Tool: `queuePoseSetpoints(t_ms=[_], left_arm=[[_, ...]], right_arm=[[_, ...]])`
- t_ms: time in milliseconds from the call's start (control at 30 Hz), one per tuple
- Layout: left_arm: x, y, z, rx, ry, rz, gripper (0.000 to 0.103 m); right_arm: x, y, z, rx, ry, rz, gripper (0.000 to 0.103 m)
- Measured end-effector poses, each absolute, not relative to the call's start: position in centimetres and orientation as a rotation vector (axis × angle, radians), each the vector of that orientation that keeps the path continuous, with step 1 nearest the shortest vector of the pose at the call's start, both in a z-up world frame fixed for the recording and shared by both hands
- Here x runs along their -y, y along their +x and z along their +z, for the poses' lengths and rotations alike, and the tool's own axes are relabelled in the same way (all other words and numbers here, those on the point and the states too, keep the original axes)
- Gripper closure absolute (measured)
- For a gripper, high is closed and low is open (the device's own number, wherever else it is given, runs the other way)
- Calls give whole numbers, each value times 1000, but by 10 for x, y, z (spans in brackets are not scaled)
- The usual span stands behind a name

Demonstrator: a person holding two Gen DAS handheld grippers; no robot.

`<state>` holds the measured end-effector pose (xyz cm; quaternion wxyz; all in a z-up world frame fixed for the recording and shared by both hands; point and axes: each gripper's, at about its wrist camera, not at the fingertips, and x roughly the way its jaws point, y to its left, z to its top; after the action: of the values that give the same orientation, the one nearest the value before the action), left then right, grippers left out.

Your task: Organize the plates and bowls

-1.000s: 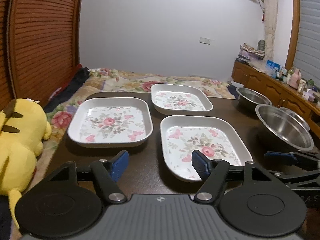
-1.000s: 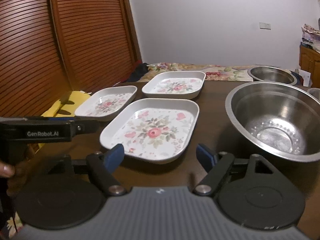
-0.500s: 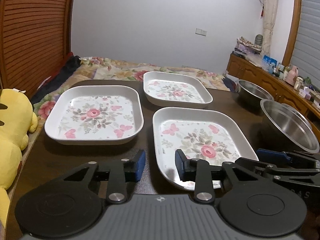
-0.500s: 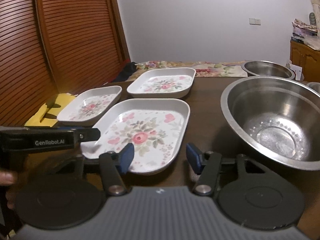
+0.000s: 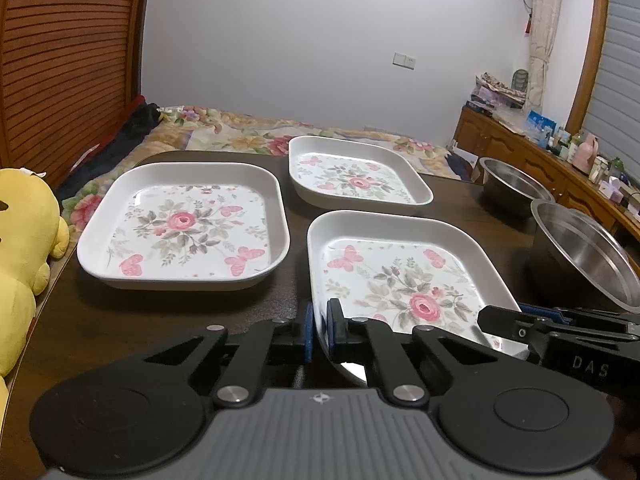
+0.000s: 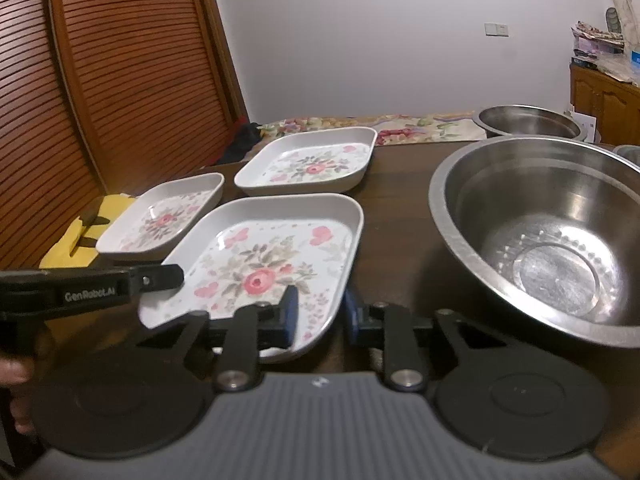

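Left wrist view, left to right. Yellow plush toy (image 5: 24, 248) off the left edge of the dark worktop (image 5: 168, 312), well left of the jaws. Far-left floral plate (image 5: 186, 224) flat on the worktop, ahead and left of the jaws, apart from them. Rear floral plate (image 5: 358, 178) further ahead, slightly right. Left gripper (image 5: 319, 330) with jaws nearly together, clamped on the near-left rim of the near floral plate (image 5: 404, 284): one blue pad outside the wall, one inside. Right gripper body crossing in from the right over the same plate's near-right corner. Large steel bowl (image 5: 584, 256) right of the jaws, small steel bowl (image 5: 512, 186) beyond it, both on the worktop. Bed with floral cover (image 5: 240, 136) past the far worktop edge.

Right wrist view, left to right. Fingers of a hand (image 6: 16, 372) at the left frame edge, on the left gripper's handle; black body marked "GenRobot.AI" reaching to the near plate's left corner. Far-left floral plate (image 6: 164, 216) ahead and left of the jaws, rear floral plate (image 6: 308, 166) ahead. Right gripper (image 6: 319, 314) with jaws partly closed, straddling the near-right rim of the near floral plate (image 6: 264, 268): left pad inside over the printed floor, right pad outside the wall. Contact of pads with rim: cannot tell, narrow gap seemingly left. Large steel bowl (image 6: 552, 248) just right of the jaws, small steel bowl (image 6: 528, 120) behind it.
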<state>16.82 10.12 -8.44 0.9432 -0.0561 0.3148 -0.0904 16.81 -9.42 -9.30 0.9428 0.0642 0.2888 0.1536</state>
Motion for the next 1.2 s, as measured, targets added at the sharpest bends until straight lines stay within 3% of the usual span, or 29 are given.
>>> queuePoseSetpoints(t_ms=[1200], left_arm=[[-93,54,-84,-604,-110,-196,91]], right_arm=[[116,76,-92,-562,165,452,78]])
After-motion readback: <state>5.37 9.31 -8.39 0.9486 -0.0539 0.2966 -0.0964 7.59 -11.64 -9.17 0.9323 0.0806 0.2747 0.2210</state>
